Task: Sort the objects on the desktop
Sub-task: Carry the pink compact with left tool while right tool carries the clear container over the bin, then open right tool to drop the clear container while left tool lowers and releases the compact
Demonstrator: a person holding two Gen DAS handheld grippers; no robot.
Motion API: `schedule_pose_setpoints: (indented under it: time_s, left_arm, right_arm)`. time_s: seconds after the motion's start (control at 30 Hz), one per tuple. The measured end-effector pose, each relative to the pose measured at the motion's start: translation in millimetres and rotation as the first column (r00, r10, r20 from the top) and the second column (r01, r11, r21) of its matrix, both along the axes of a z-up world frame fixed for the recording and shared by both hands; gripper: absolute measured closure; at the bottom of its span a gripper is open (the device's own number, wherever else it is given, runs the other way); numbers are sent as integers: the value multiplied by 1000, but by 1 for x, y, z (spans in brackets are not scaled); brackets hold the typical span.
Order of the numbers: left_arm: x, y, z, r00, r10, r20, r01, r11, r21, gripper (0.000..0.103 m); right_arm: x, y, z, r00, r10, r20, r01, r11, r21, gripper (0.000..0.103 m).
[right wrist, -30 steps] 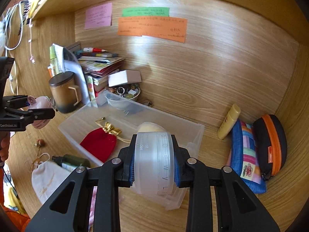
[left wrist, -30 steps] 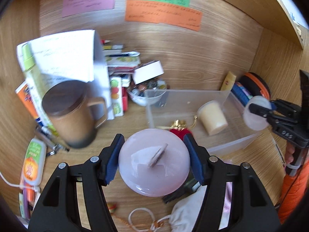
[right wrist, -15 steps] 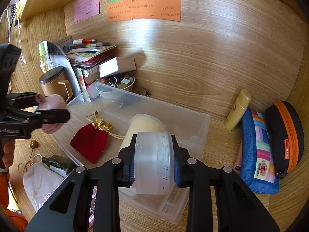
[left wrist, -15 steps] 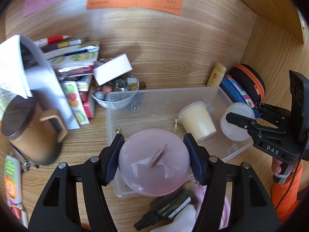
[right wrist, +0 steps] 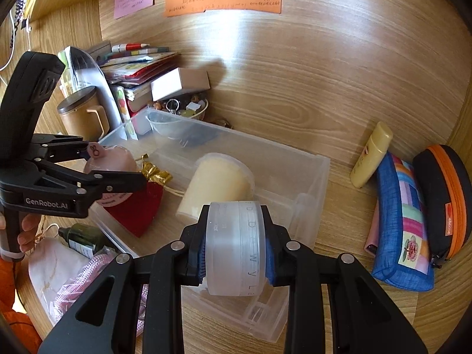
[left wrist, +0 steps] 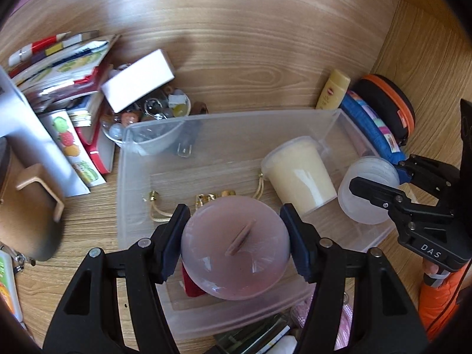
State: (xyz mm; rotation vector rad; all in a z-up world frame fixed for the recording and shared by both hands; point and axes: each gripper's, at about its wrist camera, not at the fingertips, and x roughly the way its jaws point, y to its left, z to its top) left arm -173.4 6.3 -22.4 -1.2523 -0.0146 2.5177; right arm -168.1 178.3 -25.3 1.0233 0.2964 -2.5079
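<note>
left fingers (left wrist: 188, 242) pinching glossy pink dome (left wrist: 234, 246), right fingers (right wrist: 199, 250) clamping frosted round jar (right wrist: 234, 247), over clear plastic bin (right wrist: 306, 174)

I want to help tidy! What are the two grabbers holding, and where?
Left gripper: round pink piggy bank, pinched at its sides. Right gripper: frosted clear plastic jar, squeezed across its flat ends.

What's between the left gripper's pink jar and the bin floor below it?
The left gripper holds the pink jar over the clear bin. Directly beneath lies the red pouch with its gold tie, so the jar would land on that. The cream cup lies to the right, apart from it.
</note>
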Motion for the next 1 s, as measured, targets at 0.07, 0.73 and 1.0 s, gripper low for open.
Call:
schedule_pose_setpoints:
  time_s: [0.07, 0.73, 1.0]
  left_arm:
    - [-1, 4, -3, 1000, 0, -2, 0, 1000, -19, 40]
    - [-4, 14, -13, 1000, 2, -7, -3, 991, -134, 38]
    - [-2, 10, -11, 1000, 4, 9, -3, 996, -90, 37]
  right_arm:
    - [-1, -1, -2, 1000, -3, 7, 3, 1000, 9, 76]
    - [-8, -7, -13, 999, -18, 34, 17, 999, 45, 75]
    - [-1, -10, -8, 1000, -11, -8, 11, 998, 58, 58]
